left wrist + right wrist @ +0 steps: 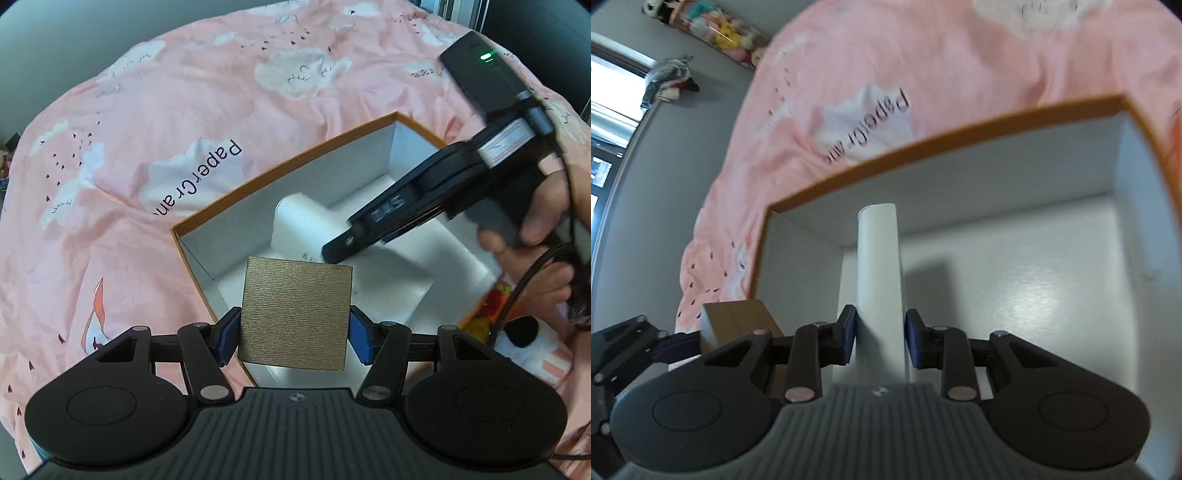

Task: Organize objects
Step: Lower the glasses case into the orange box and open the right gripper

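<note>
An open cardboard box [207, 221] with an orange rim and white inside lies on the pink bed cover. My left gripper [293, 334] is shut on a bronze square box [295, 314] and holds it over the open box's near edge. My right gripper [880, 338] is inside the open box [960, 140], its pads at the sides of a flat white box [879, 266] held on edge. In the left wrist view the right gripper [388, 221] reaches in from the right over the white box [306, 221]. The bronze box [738, 317] shows at lower left in the right wrist view.
The pink cloud-print bed cover [147, 129] spreads all around the box. A colourful packet [487, 306] and a black-and-white plush [532, 343] lie right of the box. A grey wall [665, 184] and a shelf of toys [713, 29] stand beyond the bed.
</note>
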`<state>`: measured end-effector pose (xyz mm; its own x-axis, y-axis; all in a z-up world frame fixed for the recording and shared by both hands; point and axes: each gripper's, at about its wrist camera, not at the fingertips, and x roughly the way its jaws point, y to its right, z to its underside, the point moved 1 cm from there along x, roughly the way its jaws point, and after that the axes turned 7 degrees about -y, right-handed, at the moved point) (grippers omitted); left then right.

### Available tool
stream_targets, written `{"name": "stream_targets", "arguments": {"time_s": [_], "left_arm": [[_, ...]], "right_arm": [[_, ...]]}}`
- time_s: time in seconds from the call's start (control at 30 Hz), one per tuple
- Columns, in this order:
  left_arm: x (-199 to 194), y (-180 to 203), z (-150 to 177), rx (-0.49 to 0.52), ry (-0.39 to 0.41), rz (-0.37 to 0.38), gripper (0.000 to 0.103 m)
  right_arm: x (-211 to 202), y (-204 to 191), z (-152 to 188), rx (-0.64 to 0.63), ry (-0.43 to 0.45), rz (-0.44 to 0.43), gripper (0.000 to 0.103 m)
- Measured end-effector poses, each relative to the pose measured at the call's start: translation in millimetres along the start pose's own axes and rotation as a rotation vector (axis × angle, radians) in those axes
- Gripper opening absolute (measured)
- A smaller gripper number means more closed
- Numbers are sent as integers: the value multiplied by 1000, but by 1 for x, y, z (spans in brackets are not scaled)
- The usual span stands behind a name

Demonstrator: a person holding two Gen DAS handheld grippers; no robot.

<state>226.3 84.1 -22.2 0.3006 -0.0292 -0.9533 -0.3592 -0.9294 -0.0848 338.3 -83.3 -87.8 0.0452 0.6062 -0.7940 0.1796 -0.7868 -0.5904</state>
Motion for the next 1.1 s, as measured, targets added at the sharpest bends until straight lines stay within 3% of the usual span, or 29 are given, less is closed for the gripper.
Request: {"name": "stream_targets", "arguments": {"time_s": [0.3, 0.47, 0.63, 0.8, 0.97, 1.1], "left_arm": [[15, -6, -7, 62, -56, -14, 68], [20, -4, -9, 96, -64, -36, 68], [24, -4, -10, 108, -73, -43, 68], [22, -2, -10, 125, -72, -46, 68], [23, 3, -9, 165, -89, -59, 69], [23, 3, -8, 168, -95, -60, 68]], "right_arm": [[47, -3, -21, 8, -120, -48, 31], [55, 1, -26, -32, -160, 50, 34], [52, 4, -26, -81, -184, 148, 53], [48, 12, -23, -126, -217, 178, 54], [55, 6, -24, -152, -223, 125, 41], [67, -2, -30, -159, -228, 46, 22]]}}
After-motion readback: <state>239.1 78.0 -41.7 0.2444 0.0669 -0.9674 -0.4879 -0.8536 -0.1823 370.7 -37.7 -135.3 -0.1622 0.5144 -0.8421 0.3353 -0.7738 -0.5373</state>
